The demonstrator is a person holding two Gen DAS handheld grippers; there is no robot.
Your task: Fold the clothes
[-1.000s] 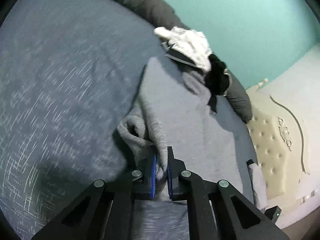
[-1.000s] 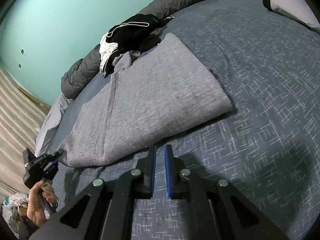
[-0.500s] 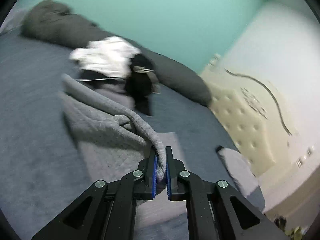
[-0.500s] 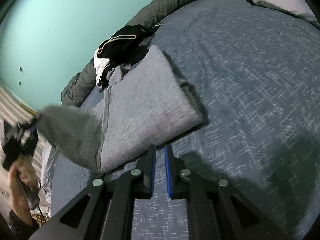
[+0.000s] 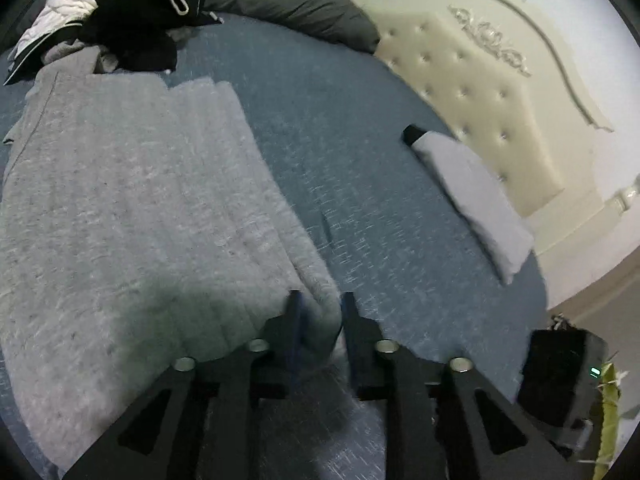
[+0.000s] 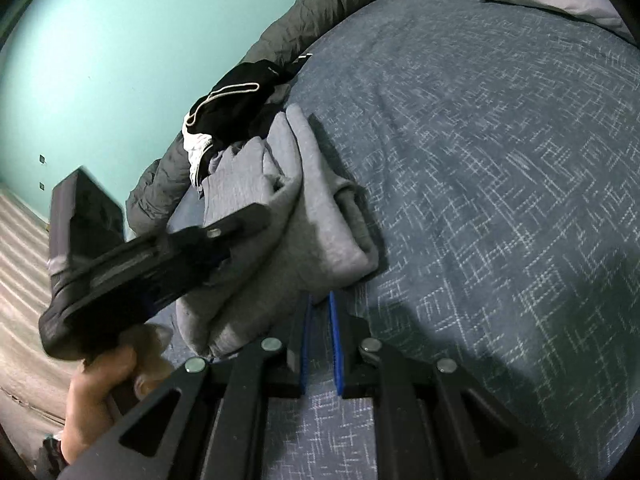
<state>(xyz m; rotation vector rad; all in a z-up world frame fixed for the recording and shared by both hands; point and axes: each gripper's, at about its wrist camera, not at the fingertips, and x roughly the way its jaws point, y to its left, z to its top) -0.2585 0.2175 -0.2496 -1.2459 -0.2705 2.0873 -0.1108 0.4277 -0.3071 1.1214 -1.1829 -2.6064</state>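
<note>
2 layers of the grey sweatshirt (image 5: 132, 208) lie doubled on the blue bedspread (image 5: 360, 184), its edge between the parted fingers of the left gripper (image 5: 318, 312), which looks to be letting go. If the pads drag, the fold could peel back. The right gripper (image 6: 320, 312) is nearly closed on nothing, just beside the hem; it could snag the pile of black-and-white clothes (image 6: 228, 112) behind
</note>
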